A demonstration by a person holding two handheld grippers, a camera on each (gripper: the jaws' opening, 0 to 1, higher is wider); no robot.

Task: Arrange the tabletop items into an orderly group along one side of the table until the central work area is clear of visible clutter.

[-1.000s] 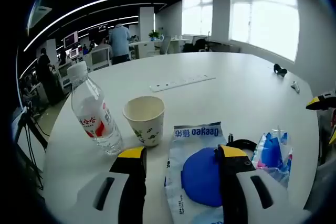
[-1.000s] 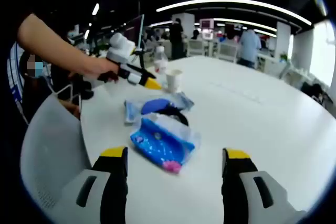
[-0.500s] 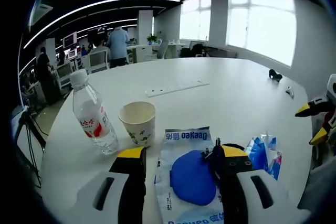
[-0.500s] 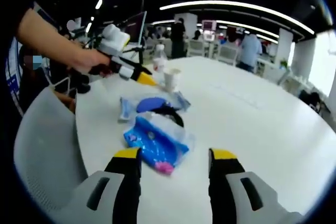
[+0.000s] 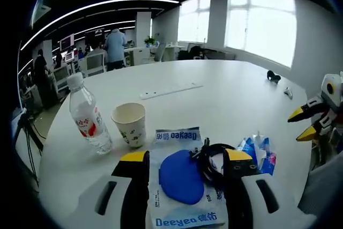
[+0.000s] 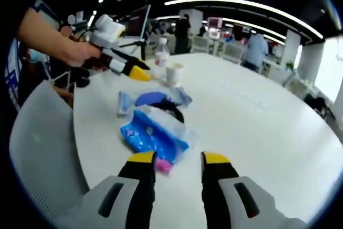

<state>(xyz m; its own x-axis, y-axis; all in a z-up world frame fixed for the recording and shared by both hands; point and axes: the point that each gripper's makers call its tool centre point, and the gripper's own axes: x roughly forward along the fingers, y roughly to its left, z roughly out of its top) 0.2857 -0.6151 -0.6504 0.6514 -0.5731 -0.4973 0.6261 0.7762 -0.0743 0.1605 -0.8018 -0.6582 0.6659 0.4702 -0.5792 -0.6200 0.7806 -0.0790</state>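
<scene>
Clutter grouped near one edge of the round white table (image 5: 241,95), water bottle (image 5: 87,115) upright beside paper cup (image 5: 130,124), Deeyeo wipes pack (image 5: 182,181) framed by the spread left gripper (image 5: 184,159), black cable (image 5: 211,156) lying on it, blue packet (image 6: 151,135) just ahead of the narrowly parted right gripper (image 6: 178,157), nothing pinched.

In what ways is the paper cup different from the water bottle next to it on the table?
The paper cup is short, wide and opaque, cream with a green print; the water bottle is taller, slim and clear, with a red and white label. The paper cup is open at the top, while the water bottle is closed with a white cap. Both stand upright, side by side, on the white table, behind the Deeyeo packet.
</scene>
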